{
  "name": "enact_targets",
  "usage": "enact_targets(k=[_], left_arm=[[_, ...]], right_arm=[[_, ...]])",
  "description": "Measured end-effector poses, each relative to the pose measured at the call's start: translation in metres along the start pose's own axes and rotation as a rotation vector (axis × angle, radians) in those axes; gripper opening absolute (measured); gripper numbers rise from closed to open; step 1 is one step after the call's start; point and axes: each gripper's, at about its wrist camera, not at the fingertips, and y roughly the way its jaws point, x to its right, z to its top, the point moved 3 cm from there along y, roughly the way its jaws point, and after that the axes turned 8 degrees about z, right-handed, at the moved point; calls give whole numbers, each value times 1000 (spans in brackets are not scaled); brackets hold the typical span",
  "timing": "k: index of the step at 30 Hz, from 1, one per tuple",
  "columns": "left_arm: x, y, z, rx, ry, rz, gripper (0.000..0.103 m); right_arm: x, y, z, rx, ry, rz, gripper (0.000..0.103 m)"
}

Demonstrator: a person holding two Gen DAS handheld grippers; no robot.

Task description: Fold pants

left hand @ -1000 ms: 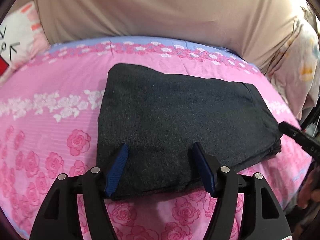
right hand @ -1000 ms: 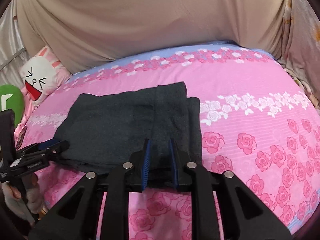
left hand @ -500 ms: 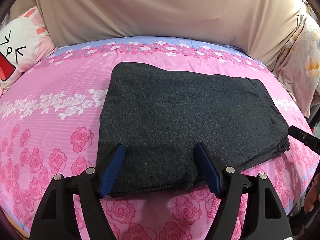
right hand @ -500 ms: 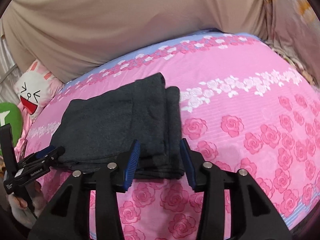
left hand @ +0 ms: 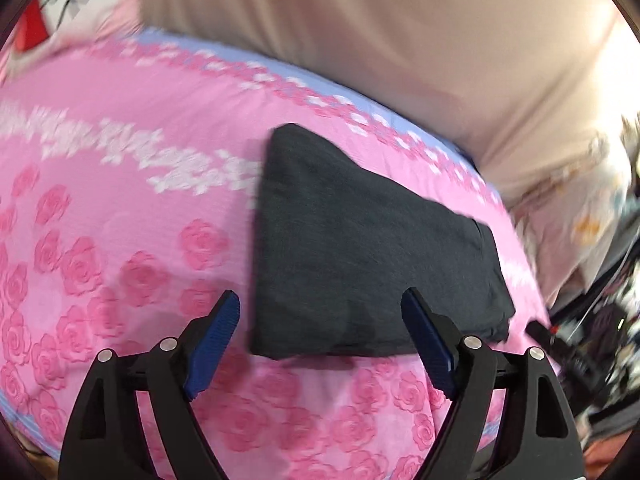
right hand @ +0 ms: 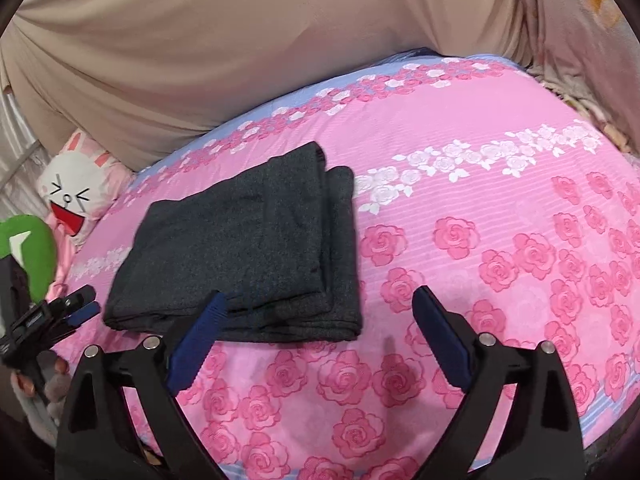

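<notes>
- The folded pants (right hand: 248, 256) are the one raised thing on the pink rose bedsheet (right hand: 500, 208); everything else I place from them.
- To their right, the sheet lies bare and flat out to the bed's edge.
- In front of them, a bare strip of sheet lies under my right gripper (right hand: 316, 334), its jaws spread and holding nothing.
- Behind them, past a band of sheet, a beige draped cloth (right hand: 248, 40) walls off the far side.
- Left and behind, a rabbit-face plush pillow (right hand: 76, 196) and a green object (right hand: 34, 254) crowd the corner.
- Just off their near left corner, my left gripper (right hand: 82, 304) stands in the way.
</notes>
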Motion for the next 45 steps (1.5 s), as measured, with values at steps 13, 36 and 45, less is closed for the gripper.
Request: enact_targets(k=[13,36,45], left_arm=[[10,25,-3,-60,12,47,80],[19,21,-10,-37,78,116,82],[5,-15,8,44,33,107,85]], right_arm=[[-14,11,17,25,-57,-125,90],[-49,53,21,-64,-212,-175,27],[-108,-33,85,156,-234,118,11]])
